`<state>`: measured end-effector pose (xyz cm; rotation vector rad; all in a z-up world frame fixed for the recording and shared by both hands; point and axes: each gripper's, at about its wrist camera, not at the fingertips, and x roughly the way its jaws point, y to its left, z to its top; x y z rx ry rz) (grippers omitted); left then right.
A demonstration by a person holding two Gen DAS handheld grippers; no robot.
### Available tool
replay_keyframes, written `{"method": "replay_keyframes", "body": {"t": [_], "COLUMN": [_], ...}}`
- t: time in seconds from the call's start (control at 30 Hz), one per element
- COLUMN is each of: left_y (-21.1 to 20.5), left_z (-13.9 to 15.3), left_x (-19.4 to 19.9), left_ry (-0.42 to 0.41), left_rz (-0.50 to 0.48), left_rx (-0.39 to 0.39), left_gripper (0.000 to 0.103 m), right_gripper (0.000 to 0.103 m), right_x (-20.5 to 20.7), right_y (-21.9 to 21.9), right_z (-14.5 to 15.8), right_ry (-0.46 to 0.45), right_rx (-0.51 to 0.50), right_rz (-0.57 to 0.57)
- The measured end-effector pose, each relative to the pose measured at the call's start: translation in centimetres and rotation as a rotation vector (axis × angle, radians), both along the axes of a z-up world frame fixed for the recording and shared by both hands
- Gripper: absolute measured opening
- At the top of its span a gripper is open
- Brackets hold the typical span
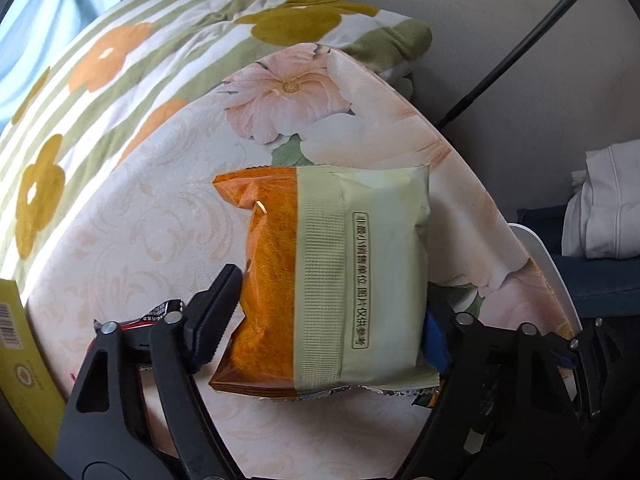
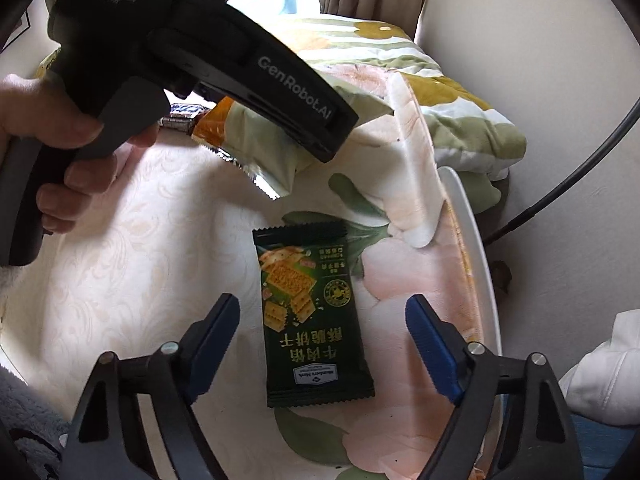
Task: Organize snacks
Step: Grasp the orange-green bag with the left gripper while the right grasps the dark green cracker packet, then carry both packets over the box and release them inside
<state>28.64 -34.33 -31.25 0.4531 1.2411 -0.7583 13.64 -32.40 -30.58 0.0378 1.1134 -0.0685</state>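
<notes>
Left gripper (image 1: 332,312) clamped on orange-and-green snack pack (image 1: 332,280) on floral tablecloth (image 1: 160,216); right gripper (image 2: 324,320) open, straddling dark green cracker packet (image 2: 312,320) lying flat, pads clear

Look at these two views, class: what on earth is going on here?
A person holds a gripper in each hand over a table with a floral cloth. The left gripper straddles an orange and pale green snack bag, pads at its sides. The right gripper hangs open around a dark green cracker packet, touching nothing yet.
</notes>
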Motion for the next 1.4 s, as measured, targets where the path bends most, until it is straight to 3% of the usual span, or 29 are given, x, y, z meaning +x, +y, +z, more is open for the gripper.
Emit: {"method": "replay_keyframes", "body": {"t": [0.13, 0.4, 0.83, 1.1, 1.4], "left_y": [-0.3, -0.1, 1.3, 2.7, 7.3], "left_z": [0.1, 0.3, 1.9, 7.1, 16.5], "left_x": [-0.3, -0.4, 0.1, 0.4, 0.2], "left_ry": [-0.019, -0.025, -0.044, -0.112, -0.228], "left_rz": [-0.015, -0.015, 0.028, 0.079, 0.219], "left_rx": [0.008, 0.006, -0.005, -0.053, -0.161], "left_gripper": [0.065, 0.063, 0.062, 0.062, 0.062], "right_gripper": [0.071, 0.046, 0.041, 0.041, 0.041], "right_x": [0.0, 0.2, 0.4, -0.2, 0.8], "right_y": [0.2, 0.7, 0.8, 1.0, 1.4], "right_z": [-0.3, -0.2, 0.7, 4.7, 12.1], "right_ry": [0.009, 0.014, -0.001, -0.064, -0.184], "right_rx": [0.002, -0.004, 0.001, -0.03, -0.064], "right_rz": [0.011, 0.046, 0.056, 0.063, 0.137]}}
